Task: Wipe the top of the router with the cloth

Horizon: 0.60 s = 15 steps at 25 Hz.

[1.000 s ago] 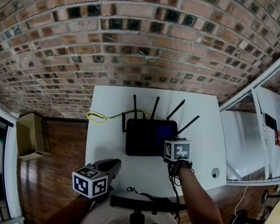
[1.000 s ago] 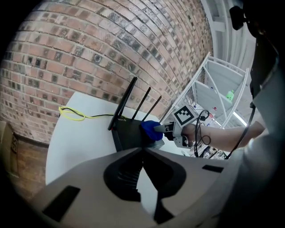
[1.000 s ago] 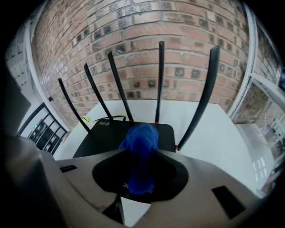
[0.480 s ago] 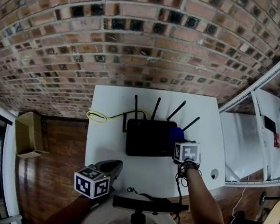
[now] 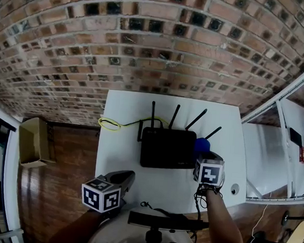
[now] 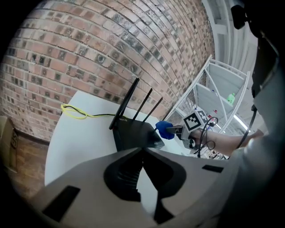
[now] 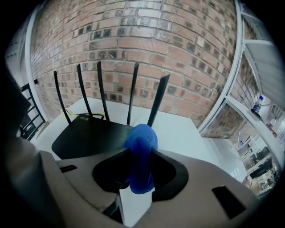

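Your right gripper is clamped on the cloth — a blue wad pinched between the jaws, bulging past the tips and hanging a little below them. The router sits mid-table, toward the brick wall. The move turns on this: in the head view the cloth is just off the router's right rear corner, beside the rightmost of the antennas, so the black top lies to the left of that gripper. In the right gripper view the same top spreads ahead and to the left of the cloth. I can't tell whether the cloth touches the router at that corner; it looks just beside it, not on it. The router's long axis runs left to right, parallel to the wall, so I'd judge that a leftward sweep along that length, kept in front of the antennas, would cover the top. The right gripper is clearly the nearer one. Your left gripper has its jaws closed together with nothing between them. It hovers over the near left part of the table, well apart from the router. The count — one router, five antennas rising from its far side, one cloth, one yellow cable trailing off the rear left, two grippers.
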Each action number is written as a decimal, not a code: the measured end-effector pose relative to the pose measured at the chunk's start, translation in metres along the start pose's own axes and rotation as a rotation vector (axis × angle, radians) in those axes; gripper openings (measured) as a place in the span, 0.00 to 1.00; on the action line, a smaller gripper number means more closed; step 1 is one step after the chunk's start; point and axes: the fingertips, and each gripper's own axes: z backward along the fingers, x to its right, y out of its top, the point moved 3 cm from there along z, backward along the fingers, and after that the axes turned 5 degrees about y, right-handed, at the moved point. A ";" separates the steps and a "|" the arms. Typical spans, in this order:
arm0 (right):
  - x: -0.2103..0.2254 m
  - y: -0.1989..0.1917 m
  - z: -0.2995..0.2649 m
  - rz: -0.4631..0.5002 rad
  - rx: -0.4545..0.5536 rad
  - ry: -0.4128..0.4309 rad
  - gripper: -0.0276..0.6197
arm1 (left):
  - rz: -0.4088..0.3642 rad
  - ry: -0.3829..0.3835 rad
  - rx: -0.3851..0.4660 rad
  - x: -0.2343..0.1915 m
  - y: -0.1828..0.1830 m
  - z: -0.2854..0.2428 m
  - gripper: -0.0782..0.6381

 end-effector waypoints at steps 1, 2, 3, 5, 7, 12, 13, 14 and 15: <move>-0.006 0.004 0.004 0.008 0.018 0.016 0.24 | 0.004 0.000 0.000 -0.001 0.000 0.000 0.15; -0.013 0.008 0.007 0.011 0.038 0.038 0.24 | 0.006 0.001 -0.001 -0.001 -0.001 0.000 0.15; -0.021 0.011 0.009 0.010 0.060 0.067 0.24 | 0.006 0.002 -0.002 -0.002 -0.001 0.000 0.15; -0.042 0.012 0.009 0.003 0.082 0.143 0.24 | 0.000 0.008 -0.001 -0.001 -0.001 0.001 0.15; -0.068 0.012 0.008 -0.011 0.084 0.229 0.24 | -0.002 0.013 0.003 -0.001 -0.002 0.002 0.15; -0.137 0.011 0.008 -0.001 0.054 0.396 0.24 | -0.003 0.030 0.028 -0.001 0.001 0.008 0.15; -0.151 0.012 0.009 0.014 0.050 0.427 0.24 | 0.000 0.033 0.029 -0.002 0.000 0.009 0.15; -0.165 0.013 0.010 0.028 0.045 0.458 0.24 | 0.005 0.035 0.029 -0.003 -0.001 0.011 0.15; -0.177 0.014 0.011 0.040 0.041 0.491 0.24 | 0.010 0.037 0.028 -0.004 -0.003 0.011 0.15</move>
